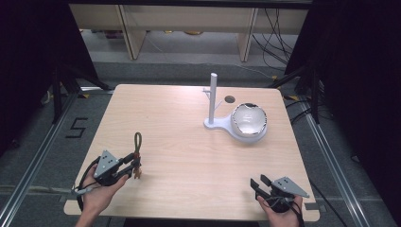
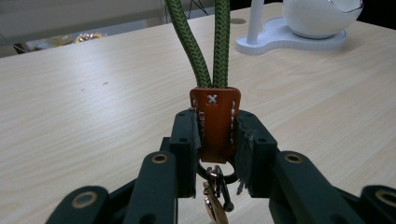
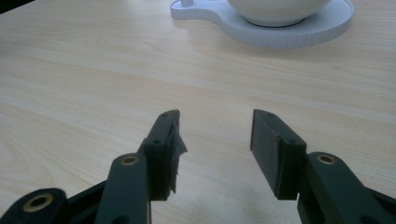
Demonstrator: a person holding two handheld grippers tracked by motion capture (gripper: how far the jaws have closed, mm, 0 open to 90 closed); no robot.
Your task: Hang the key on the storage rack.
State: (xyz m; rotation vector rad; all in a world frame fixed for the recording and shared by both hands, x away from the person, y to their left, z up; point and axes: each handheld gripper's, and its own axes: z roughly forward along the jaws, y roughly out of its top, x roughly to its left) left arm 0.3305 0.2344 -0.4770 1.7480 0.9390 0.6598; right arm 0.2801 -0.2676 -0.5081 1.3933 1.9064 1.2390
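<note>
Here: left tool (image 2: 215,140) clamped on orange leather tab (image 2: 215,123) of green rope keychain (image 1: 137,144), lower left; right tool (image 3: 215,149) apart, empty, lower right of surface (image 1: 189,151).

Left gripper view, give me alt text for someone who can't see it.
The left gripper is shut on the orange leather tab of a green cord loop, a metal clasp hanging below. Behind, a white stand sits on the wooden table.

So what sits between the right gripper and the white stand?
Nothing: in the right gripper view bare table runs from the open right gripper to the white stand.
</note>
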